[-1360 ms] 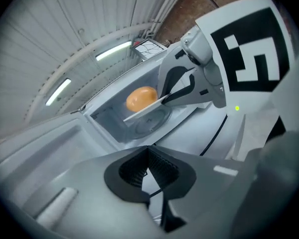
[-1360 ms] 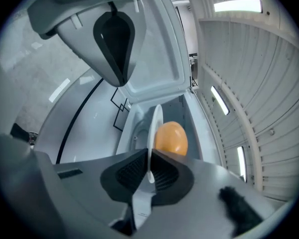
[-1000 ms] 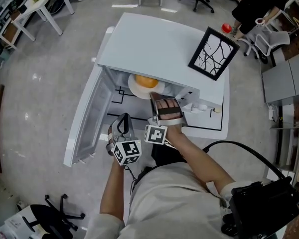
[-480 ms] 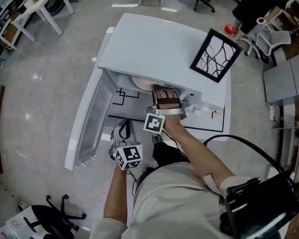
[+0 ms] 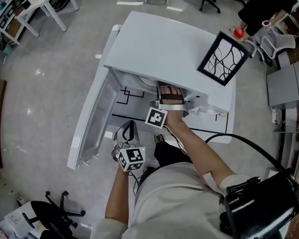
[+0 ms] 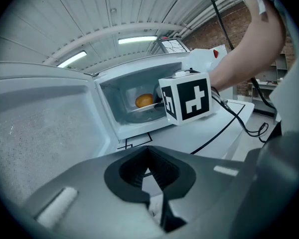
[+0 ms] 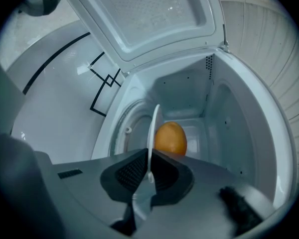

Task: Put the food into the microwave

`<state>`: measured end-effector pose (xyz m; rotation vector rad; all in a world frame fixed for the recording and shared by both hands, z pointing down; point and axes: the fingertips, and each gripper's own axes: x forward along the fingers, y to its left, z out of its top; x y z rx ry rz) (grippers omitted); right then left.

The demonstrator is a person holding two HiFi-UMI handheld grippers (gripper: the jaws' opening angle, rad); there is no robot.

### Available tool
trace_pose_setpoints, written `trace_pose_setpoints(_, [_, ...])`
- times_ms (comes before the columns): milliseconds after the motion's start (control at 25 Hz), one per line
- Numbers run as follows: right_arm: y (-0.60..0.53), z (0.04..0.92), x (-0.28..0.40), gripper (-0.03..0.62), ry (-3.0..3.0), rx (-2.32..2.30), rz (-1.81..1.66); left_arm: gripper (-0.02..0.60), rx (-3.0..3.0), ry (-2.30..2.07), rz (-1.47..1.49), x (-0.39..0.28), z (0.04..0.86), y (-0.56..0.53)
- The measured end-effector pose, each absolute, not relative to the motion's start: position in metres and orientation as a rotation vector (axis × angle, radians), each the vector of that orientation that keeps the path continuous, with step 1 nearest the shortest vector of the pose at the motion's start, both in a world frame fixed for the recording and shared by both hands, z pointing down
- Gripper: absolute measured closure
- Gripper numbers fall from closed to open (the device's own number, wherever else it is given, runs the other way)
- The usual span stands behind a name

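Microwave [image 5: 164, 39] stands on a white table [image 5: 132, 108] marked with black lines. Its door [image 5: 92, 118] is swung fully open to the left in the head view. A framed picture [image 5: 224, 58] of black branching lines lies on top of the microwave, near its right end.

Right gripper [image 7: 148, 156]: reaches in through the door opening, fingertips inside the cavity. The jaws are narrow and clamped on the near rim of a white plate [image 7: 152, 128], which runs edge-on between the pads in the right gripper view. Its marker cube [image 5: 156, 117] sits just outside the opening.

Food: one orange [image 7: 170, 138] sits on the plate, beyond the jaws and well inside the cavity. The left gripper view confirms this — orange and plate are both past the door frame, low in the chamber. The turntable ring [image 7: 128, 129] shows on the cavity floor beside the plate. The plate appears slightly clear of the floor, but I cannot tell for certain.

Left gripper [image 6: 148, 158]: hangs in front of the table, apart from the microwave and below the open door in the head view. Its jaws are together with nothing between them — it points toward the open cavity.
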<state>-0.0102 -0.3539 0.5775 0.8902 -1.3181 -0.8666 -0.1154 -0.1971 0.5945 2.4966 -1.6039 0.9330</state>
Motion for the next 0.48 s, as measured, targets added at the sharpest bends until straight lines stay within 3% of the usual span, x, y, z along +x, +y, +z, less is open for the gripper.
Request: trace_pose_setpoints(480, [-0.365,0.593,0.000,0.568,-1.310,0.901,-0.799,0.574,2.492,-1.579,0.927,-0.114,0.599,-0.189])
